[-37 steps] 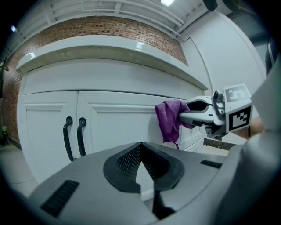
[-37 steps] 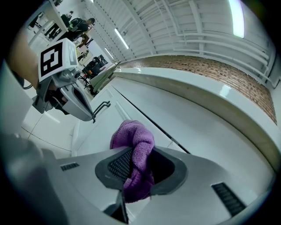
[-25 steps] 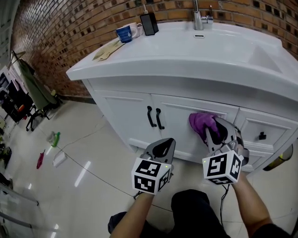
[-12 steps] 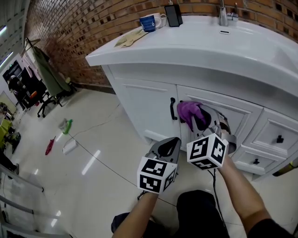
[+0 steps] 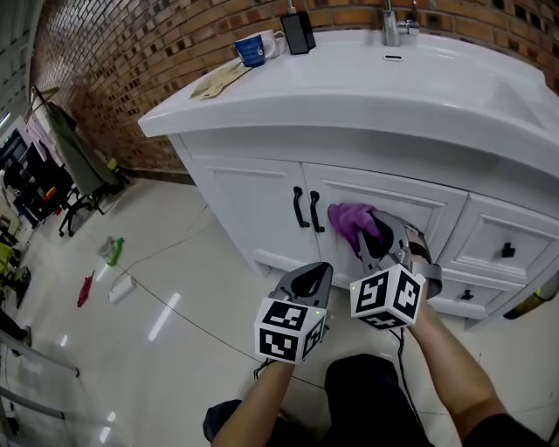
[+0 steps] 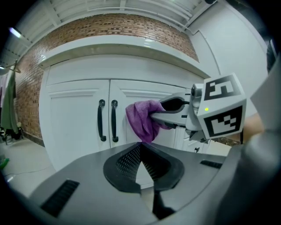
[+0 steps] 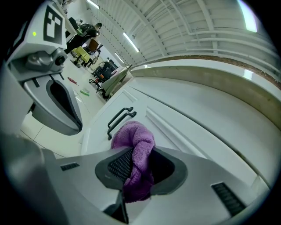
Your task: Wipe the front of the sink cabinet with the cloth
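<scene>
The grey moulded left gripper [image 5: 307, 278] and its twin, the right gripper [image 5: 377, 240], each taper to two fingers [image 6: 127, 160] lined with black cross-hatched pads. Narrow dark vent slots [image 6: 61, 197] mark the shells. Each carries a white cube with black square markers [image 5: 288, 329] and a small green light. A thin black cable [image 5: 403, 354] leaves the right one. The person wears dark trousers [image 5: 362, 388] and a dark sleeve [image 5: 517, 433].

A washroom corner inside a large work hall: a white sink cabinet [image 5: 249, 209] with a tap [image 5: 390, 24] stands against a brick wall [image 5: 113, 61] (roof beams [image 7: 189, 26] and strip lights [image 7: 131, 41] overhead).
</scene>
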`<state>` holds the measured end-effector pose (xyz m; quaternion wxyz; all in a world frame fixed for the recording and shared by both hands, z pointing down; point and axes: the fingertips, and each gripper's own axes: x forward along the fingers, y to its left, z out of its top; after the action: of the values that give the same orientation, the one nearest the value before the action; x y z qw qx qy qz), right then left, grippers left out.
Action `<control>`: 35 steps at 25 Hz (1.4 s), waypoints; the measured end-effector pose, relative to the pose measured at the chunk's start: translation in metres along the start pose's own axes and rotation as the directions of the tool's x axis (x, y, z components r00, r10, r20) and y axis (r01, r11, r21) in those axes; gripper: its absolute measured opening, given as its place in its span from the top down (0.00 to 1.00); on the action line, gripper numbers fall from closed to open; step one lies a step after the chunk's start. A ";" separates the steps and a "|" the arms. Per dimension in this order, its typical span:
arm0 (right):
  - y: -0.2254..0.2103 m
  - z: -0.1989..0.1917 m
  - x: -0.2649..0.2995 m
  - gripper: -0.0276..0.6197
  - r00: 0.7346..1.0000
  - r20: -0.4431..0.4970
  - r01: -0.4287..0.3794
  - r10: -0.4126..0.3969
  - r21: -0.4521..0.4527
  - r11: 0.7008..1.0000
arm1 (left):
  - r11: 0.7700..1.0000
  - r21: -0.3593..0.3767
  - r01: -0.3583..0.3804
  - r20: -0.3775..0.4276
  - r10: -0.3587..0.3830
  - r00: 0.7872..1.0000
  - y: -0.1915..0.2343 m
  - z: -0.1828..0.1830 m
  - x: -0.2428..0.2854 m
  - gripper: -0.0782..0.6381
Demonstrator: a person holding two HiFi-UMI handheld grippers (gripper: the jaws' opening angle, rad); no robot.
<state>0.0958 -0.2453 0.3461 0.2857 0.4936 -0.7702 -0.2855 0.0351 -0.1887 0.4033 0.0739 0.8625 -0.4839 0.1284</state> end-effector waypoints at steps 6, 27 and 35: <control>-0.029 -0.040 -0.036 0.80 0.997 -0.052 0.058 -0.056 0.035 0.998 | 0.997 0.015 0.071 -0.009 -0.071 0.997 -0.034 -0.002 0.022 0.88; -0.012 -0.142 -0.078 0.80 0.983 -0.175 0.087 -0.050 0.215 0.973 | 0.991 0.015 0.132 -0.070 -0.130 0.989 -0.061 -0.032 0.036 0.88; 0.012 -0.140 -0.053 0.80 0.983 -0.181 0.057 0.007 0.344 0.937 | 0.990 0.014 0.138 -0.095 -0.136 0.986 -0.064 -0.047 0.037 0.88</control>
<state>0.2084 -0.2144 0.4408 0.2585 0.5699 -0.7732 -0.1028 0.1011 -0.1734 0.4583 0.0966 0.8874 -0.4181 0.1684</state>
